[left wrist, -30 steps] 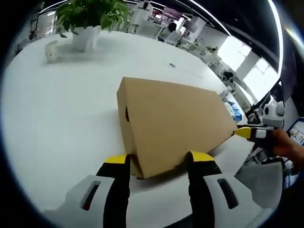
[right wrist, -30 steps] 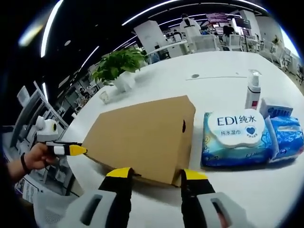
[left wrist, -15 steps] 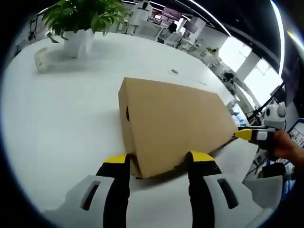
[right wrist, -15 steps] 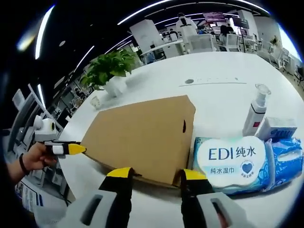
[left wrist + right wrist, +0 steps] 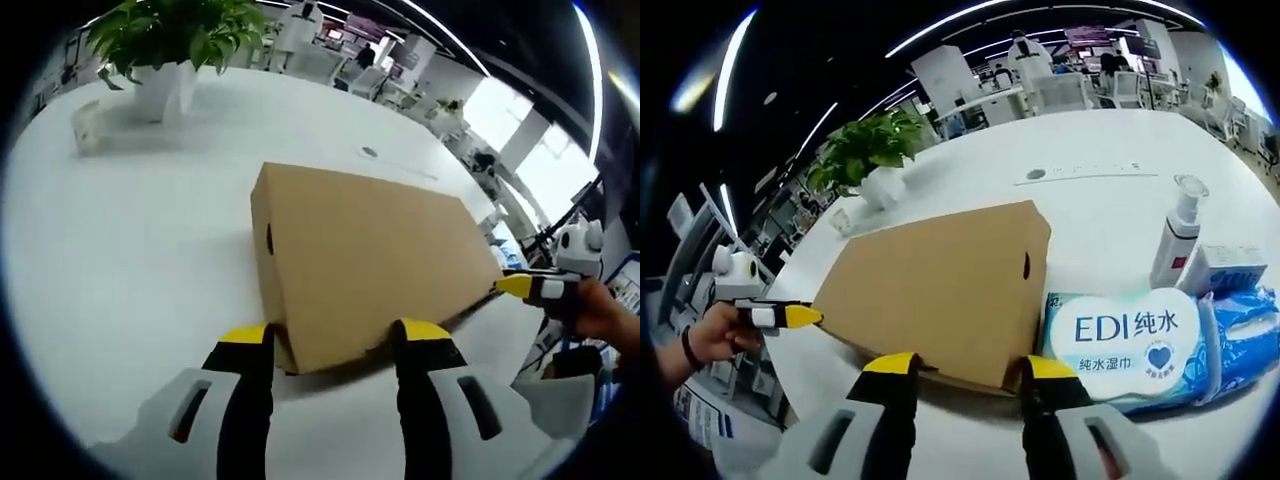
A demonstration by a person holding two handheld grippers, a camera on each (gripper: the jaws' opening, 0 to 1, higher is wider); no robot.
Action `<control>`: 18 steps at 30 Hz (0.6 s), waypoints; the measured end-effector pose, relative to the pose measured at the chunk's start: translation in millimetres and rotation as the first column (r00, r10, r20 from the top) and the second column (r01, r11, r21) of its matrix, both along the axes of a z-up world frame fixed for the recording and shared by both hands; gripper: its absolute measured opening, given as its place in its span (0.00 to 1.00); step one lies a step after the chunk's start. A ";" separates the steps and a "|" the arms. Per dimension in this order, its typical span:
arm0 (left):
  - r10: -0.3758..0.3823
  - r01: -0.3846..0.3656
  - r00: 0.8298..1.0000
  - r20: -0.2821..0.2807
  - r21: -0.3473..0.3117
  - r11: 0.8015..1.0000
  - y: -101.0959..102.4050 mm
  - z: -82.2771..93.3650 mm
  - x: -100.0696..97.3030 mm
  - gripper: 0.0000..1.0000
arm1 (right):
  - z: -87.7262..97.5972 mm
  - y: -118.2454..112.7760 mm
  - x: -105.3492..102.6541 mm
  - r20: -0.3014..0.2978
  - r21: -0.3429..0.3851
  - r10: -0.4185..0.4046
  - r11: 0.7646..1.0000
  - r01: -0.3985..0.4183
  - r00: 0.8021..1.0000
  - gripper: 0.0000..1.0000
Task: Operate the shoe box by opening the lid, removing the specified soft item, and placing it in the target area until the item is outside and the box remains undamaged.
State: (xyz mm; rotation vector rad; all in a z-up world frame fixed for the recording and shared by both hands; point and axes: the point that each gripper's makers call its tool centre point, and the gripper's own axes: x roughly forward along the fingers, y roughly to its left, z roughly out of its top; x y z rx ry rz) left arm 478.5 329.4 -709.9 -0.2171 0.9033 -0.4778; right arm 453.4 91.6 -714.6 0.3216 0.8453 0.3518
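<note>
A shut brown cardboard shoe box (image 5: pixel 360 255) lies on the white table (image 5: pixel 130 230). In the left gripper view my left gripper (image 5: pixel 335 345) is open, and its yellow-tipped jaws straddle the box's near end. At the right of that view the right gripper's yellow tip (image 5: pixel 518 286) sits at the box's far end, held by a hand. In the right gripper view my right gripper (image 5: pixel 970 368) is open too, with the opposite end of the box (image 5: pixel 940 290) between its jaws. The left gripper's tip (image 5: pixel 790 316) shows at the far left corner. The box's contents are hidden.
A potted plant (image 5: pixel 165 40) and a small cup (image 5: pixel 87 125) stand at the table's far side. Beside the box in the right gripper view lie a wet-wipes pack (image 5: pixel 1120 340), a blue pack (image 5: pixel 1245 330), a pump bottle (image 5: pixel 1180 235) and a small carton (image 5: pixel 1225 270). The table edge (image 5: pixel 800 380) is close.
Both views have shifted slightly with the hands. The box has stayed in place with its lid shut, and both grippers remain at its ends.
</note>
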 end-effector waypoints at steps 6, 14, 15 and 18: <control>0.045 -0.045 0.998 0.038 0.017 0.999 6.4 8.1 0.0 0.39 | 4.2 -1.6 -3.7 0.037 -0.012 0.018 1.000 -0.017 0.999 0.41; 0.074 -0.075 0.993 0.090 0.009 0.997 14.7 24.0 -14.9 0.54 | 17.6 -38.9 -31.4 0.098 -0.015 -0.030 0.999 0.031 0.995 0.53; 0.121 -0.120 0.989 0.084 -0.008 0.993 16.8 24.7 -21.0 0.55 | 18.7 -42.8 -35.3 0.102 -0.015 -0.037 0.999 0.039 0.994 0.53; 0.119 -0.117 0.989 0.090 -0.028 0.993 10.6 22.6 -35.4 0.56 | 27.5 -53.1 -47.7 0.158 -0.040 -0.030 0.999 0.037 0.987 0.55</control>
